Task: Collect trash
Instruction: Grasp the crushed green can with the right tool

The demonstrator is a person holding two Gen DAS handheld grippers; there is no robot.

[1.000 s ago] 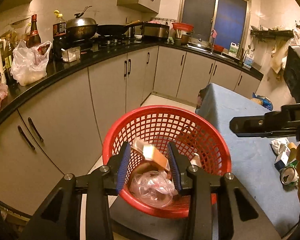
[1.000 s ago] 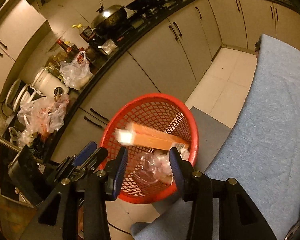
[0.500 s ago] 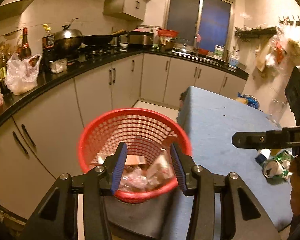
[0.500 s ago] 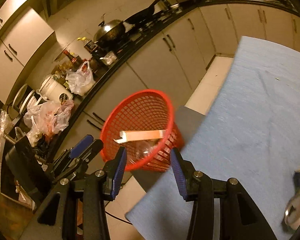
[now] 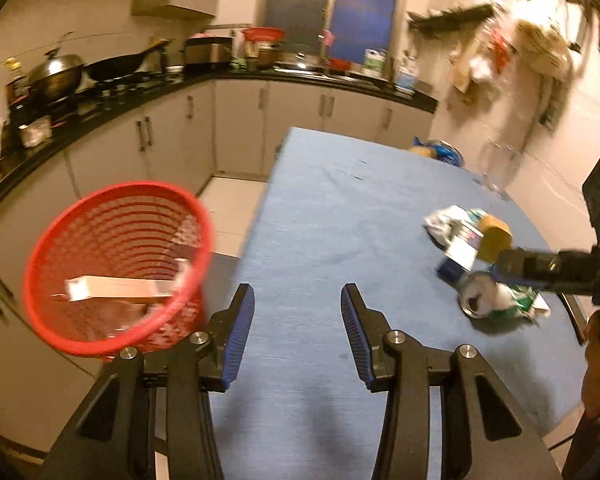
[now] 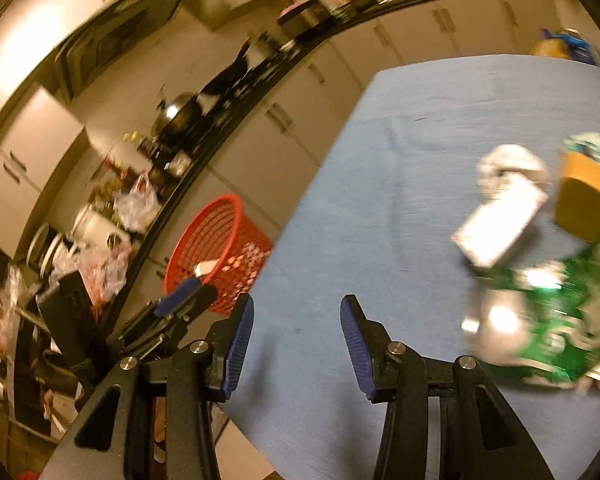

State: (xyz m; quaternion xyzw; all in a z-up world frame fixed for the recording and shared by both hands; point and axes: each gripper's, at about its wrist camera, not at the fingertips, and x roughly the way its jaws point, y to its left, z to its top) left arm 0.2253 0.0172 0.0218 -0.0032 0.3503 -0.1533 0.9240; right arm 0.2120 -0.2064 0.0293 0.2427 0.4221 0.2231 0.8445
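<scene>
surface: blue-covered table (image 5: 340, 208), centre | room: kitchen, black counter (image 5: 100, 108) upper left | left gripper (image 5: 298, 336), right gripper (image 6: 297, 338): both spread, empty

I see a table (image 5: 332, 216) covered with a blue cloth, most of it bare. Near its right edge lies a small heap of trash (image 5: 476, 264), the pieces touching each other: a crumpled white wrapper (image 6: 508, 166), a flat white box (image 6: 500, 228), a yellowish round thing (image 6: 584, 200), a silver can (image 5: 474, 298) on its side and a green packet (image 6: 560, 320). At the far corner lies a blue and yellow bag (image 5: 438, 150). The pictures are blurred, so I cannot tell more.
</scene>
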